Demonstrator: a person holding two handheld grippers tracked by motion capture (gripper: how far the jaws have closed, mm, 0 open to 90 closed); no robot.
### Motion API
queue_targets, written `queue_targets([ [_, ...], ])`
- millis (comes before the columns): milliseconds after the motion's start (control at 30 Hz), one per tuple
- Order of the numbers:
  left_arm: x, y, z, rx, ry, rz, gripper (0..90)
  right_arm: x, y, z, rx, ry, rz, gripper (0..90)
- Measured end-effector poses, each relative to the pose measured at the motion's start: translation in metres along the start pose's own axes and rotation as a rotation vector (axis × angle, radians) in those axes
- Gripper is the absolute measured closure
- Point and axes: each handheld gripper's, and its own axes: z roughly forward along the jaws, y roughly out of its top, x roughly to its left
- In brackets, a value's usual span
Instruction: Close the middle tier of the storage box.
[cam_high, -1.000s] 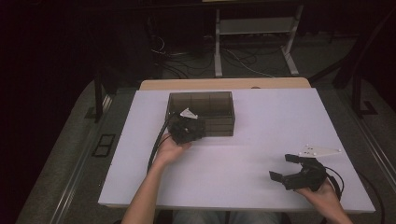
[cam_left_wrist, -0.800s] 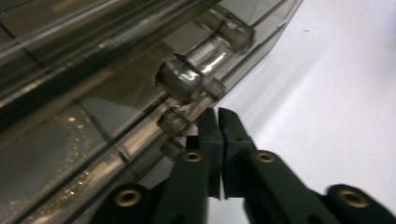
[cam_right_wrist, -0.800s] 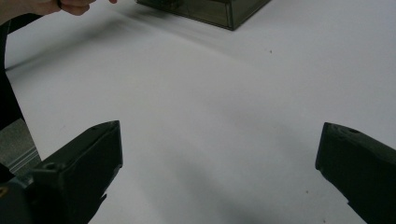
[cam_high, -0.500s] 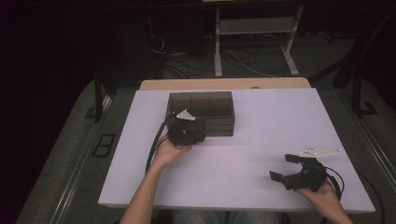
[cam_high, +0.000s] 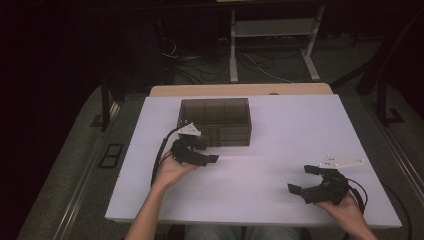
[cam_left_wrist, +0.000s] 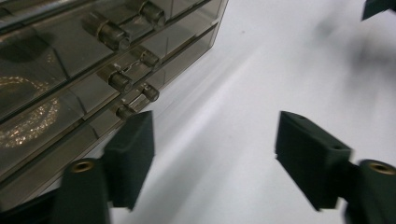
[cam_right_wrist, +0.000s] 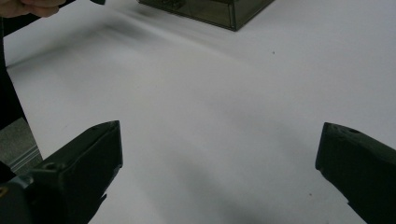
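High view: left tongs (cam_high: 200, 150) just off the front of the smoked drawer box (cam_high: 215, 120) near the back-left of the white worktop (cam_high: 280, 150), jaws just opened and nothing between them, drawn back from the box front compared with a second ago; right tongs (cam_high: 306, 181) parked wide and bare near the front right corner, unmoved. Left gripper view: jaws spread, bare worktop between, small knobs (cam_left_wrist: 119, 80) on closed drawers just beside the left jaw. Right gripper view: wide, nothing held, box far off. Likely a knob released, drawer shut or a regrasp pending.
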Motion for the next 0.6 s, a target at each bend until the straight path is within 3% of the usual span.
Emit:
queue_targets([
  [267, -0.008, -0.008, -0.014, -0.050, 0.024, -0.022, 1.1, 0.000, 0.000, 0.000, 0.000, 0.002, 0.001, 0.1],
  [600, -0.019, -0.026, -0.028, -0.144, 0.058, -0.032, 0.0, 0.001, 0.000, 0.000, -0.004, 0.004, 0.001, 0.1],
])
